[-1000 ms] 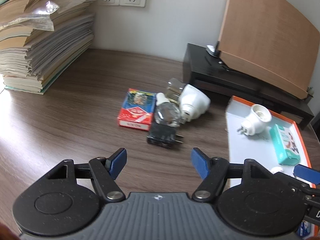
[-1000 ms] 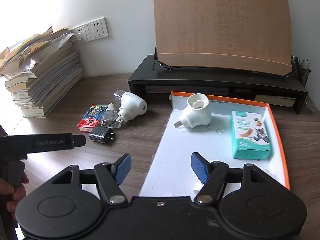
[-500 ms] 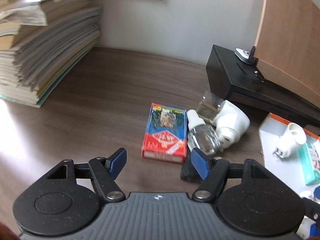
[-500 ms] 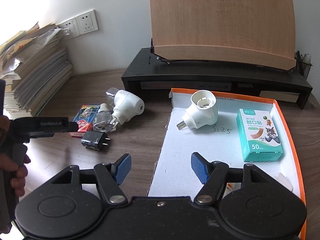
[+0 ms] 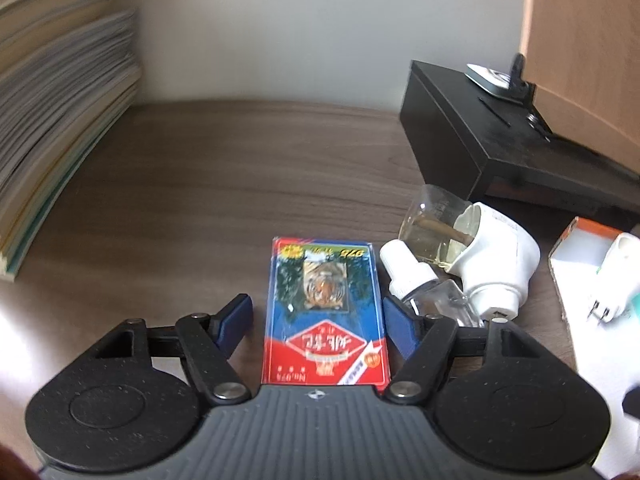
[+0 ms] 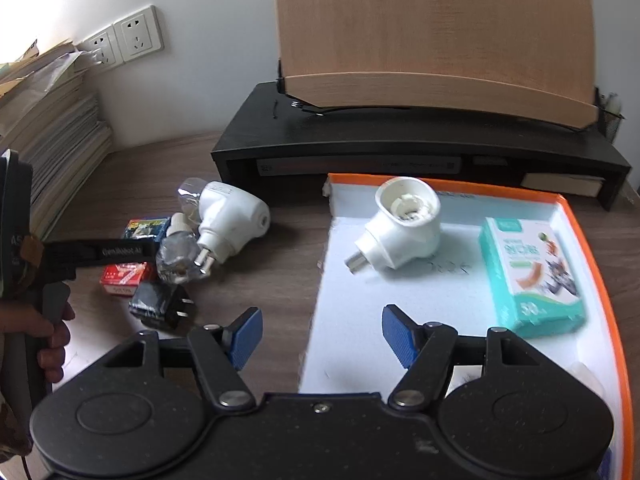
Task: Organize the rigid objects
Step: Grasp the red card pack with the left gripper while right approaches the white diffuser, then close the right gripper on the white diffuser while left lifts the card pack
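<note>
The left gripper (image 5: 316,320) has advanced over the card box (image 5: 326,316), its jaws just closing yet clear of it. A bottle (image 5: 424,292) crowds its right finger. The right gripper (image 6: 320,336) hovers spread, empty, over the tray (image 6: 592,264).

Quick tally: two white plug-in heaters (image 6: 230,220) (image 6: 404,232), one red card pack (image 5: 326,314), one small clear bottle (image 5: 424,286), one black charger (image 6: 162,306), one teal box (image 6: 530,276), one orange-rimmed tray (image 6: 576,224), one paper stack (image 6: 48,132).
</note>
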Demonstrator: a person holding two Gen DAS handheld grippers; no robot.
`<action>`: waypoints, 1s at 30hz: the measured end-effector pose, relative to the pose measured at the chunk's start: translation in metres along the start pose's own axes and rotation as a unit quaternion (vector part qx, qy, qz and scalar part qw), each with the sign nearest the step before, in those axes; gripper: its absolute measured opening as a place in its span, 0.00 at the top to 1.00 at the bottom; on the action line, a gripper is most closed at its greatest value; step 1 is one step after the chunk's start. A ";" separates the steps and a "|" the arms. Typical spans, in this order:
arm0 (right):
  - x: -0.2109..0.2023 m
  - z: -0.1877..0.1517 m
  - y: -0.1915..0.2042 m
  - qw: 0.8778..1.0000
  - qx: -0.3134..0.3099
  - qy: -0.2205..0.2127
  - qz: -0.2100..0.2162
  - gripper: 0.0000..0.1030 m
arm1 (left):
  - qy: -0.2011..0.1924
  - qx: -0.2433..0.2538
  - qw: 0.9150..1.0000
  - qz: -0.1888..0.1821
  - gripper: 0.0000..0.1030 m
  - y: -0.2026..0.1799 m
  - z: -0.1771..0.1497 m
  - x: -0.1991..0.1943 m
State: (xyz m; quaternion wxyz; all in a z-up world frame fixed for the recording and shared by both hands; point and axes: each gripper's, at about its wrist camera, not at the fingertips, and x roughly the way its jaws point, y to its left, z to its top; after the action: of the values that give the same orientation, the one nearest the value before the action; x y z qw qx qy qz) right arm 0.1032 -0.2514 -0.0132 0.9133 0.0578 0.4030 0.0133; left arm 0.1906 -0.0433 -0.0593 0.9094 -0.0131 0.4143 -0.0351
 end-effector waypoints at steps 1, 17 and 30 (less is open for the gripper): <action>0.004 0.004 0.003 1.000 -0.002 0.000 0.004 0.23 | -0.006 0.008 1.000 -0.004 0.42 0.000 -0.001 0.000; 0.109 0.074 0.051 0.994 -0.030 0.050 0.089 0.12 | -0.008 -0.048 0.998 -0.028 0.42 0.054 -0.018 -0.024; 0.115 0.066 0.061 0.995 -0.047 0.028 0.085 0.25 | -0.017 -0.054 0.998 -0.024 0.42 0.057 -0.019 -0.033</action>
State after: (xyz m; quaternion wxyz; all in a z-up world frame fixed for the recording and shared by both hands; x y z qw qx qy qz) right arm 0.2314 -0.1886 -0.0466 0.8989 0.0488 0.4210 0.1111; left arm 0.1578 0.0164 -0.0494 0.9133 -0.0726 0.3993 -0.0346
